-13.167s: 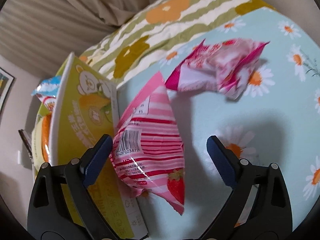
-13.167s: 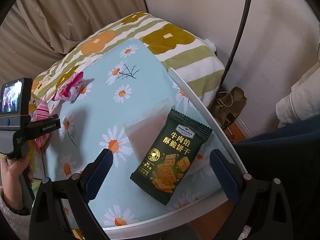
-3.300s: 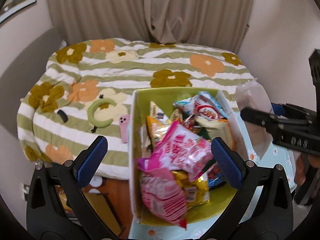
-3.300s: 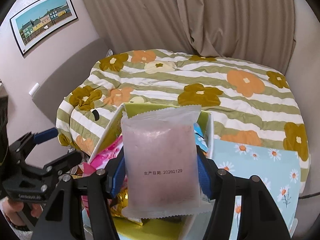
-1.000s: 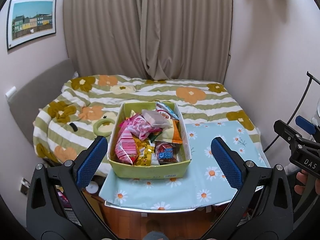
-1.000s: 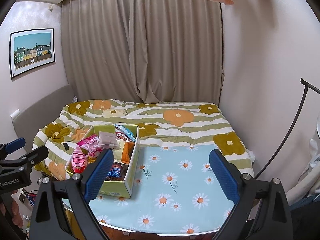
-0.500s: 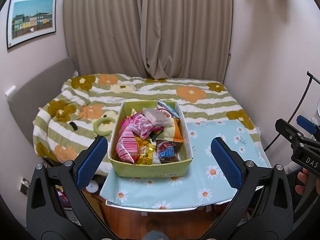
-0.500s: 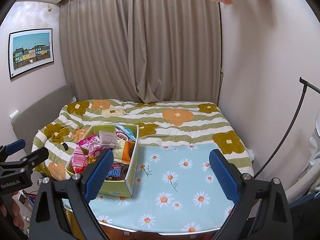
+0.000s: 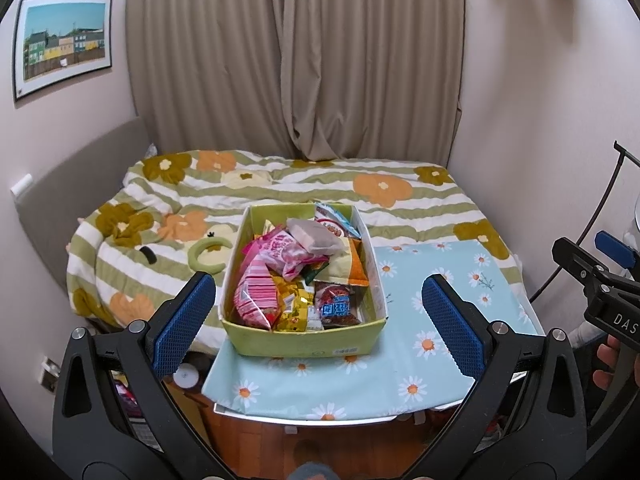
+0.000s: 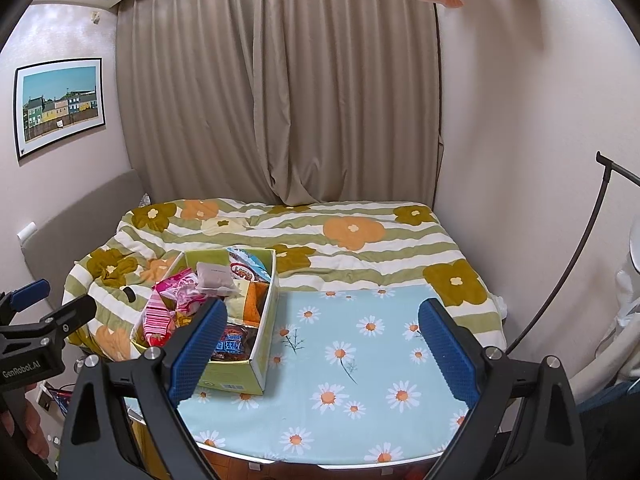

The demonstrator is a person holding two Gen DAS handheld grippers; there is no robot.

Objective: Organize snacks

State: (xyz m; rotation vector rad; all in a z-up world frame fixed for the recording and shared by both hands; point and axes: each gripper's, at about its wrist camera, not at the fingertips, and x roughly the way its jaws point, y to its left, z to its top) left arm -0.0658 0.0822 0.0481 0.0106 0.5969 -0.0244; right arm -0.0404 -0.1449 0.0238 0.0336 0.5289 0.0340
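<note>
A yellow-green box (image 9: pixel 304 342) (image 10: pixel 267 320) stands on the left part of a table with a light blue daisy cloth (image 9: pixel 440 320) (image 10: pixel 360 352). It is heaped with snack packets: a pink striped one (image 9: pixel 256 292), a pink crumpled one (image 9: pixel 280 250), a pale grey one (image 9: pixel 314 236) (image 10: pixel 214 276) on top, a dark red one (image 9: pixel 338 306). My left gripper (image 9: pixel 318 320) is open and empty, held well back from the table. My right gripper (image 10: pixel 322 344) is open and empty, also held back. Each gripper shows at the edge of the other's view.
A bed with a green-striped flower quilt (image 9: pixel 280 184) lies behind the table. A green ring (image 9: pixel 210 254) lies on the quilt left of the box. Beige curtains (image 10: pixel 280 100) hang behind. A black stand pole (image 10: pixel 572 272) rises at the right. Wood floor (image 9: pixel 320 440) lies below the table's front edge.
Over the last second both grippers stay open and pulled back, with only a slight drift. Earlier, the right gripper carried the pale packet to the box; it now lies on the heap.
</note>
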